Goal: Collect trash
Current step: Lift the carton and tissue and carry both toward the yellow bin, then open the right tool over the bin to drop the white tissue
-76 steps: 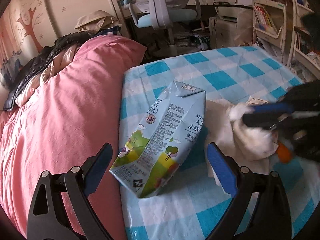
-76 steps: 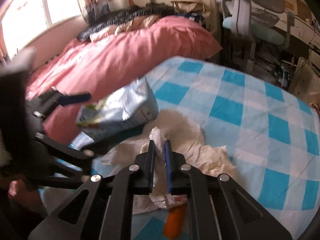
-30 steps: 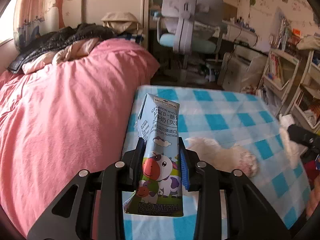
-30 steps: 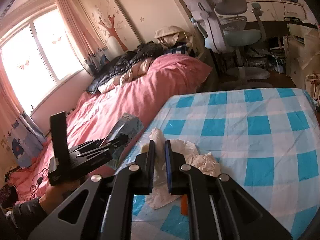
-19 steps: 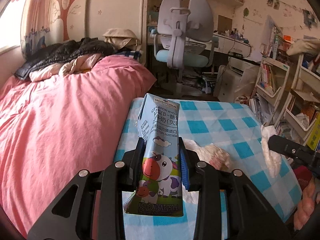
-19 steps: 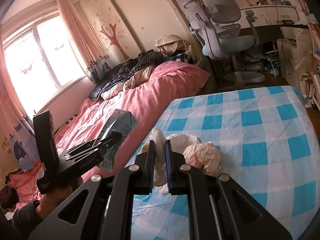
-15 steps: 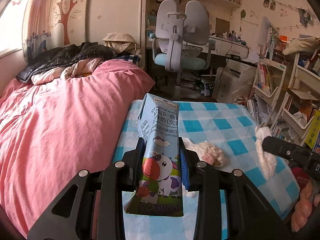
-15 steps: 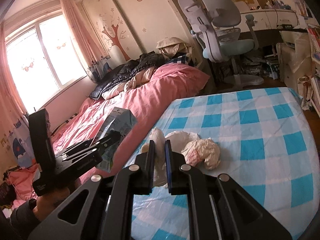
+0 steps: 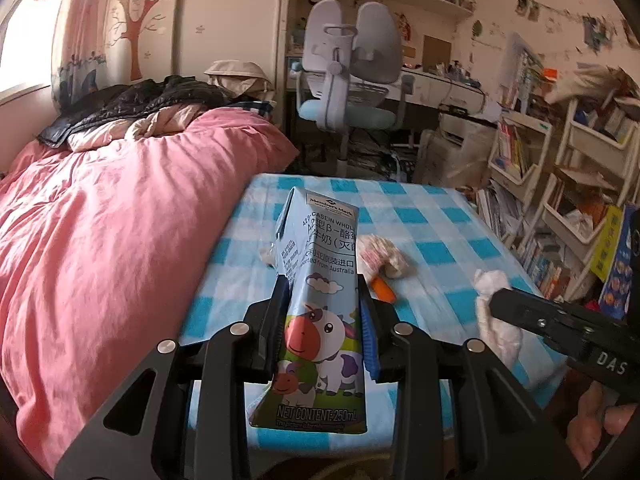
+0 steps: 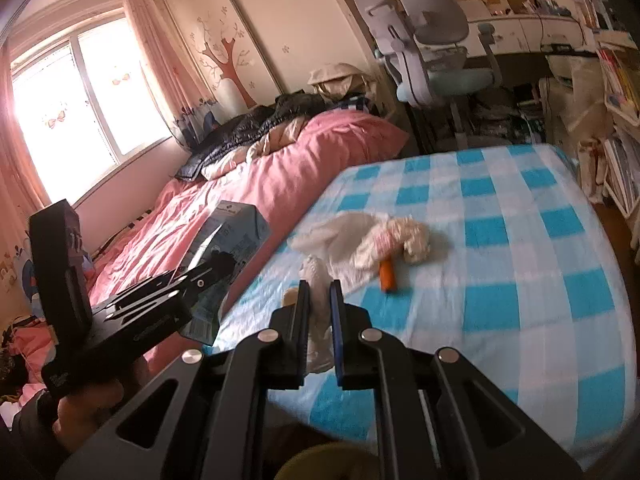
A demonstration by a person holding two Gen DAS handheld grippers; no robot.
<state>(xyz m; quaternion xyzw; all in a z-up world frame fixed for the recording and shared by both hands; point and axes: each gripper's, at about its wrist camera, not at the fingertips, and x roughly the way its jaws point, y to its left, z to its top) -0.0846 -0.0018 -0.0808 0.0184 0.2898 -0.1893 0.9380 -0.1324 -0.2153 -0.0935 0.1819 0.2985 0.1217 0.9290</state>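
Note:
My left gripper (image 9: 320, 320) is shut on a blue milk carton (image 9: 320, 320) with a cartoon cow, held upright above the near edge of the blue-checked bed sheet (image 9: 440, 240). The carton also shows in the right wrist view (image 10: 228, 248). My right gripper (image 10: 320, 312) is shut on a crumpled white tissue (image 10: 318, 280), held above the sheet; it shows at the right of the left wrist view (image 9: 496, 320). More crumpled tissue (image 10: 384, 236) and an orange tube (image 10: 387, 274) lie on the sheet.
A pink duvet (image 9: 100, 240) covers the bed's left side, with dark clothes (image 9: 140, 100) piled at its head. A desk chair (image 9: 348, 80), a desk and crowded bookshelves (image 9: 580, 180) stand beyond and to the right of the bed.
Both grippers have pulled back and up from the bed with the carton and the tissue. The orange tube now lies uncovered beside the tissue left on the sheet.

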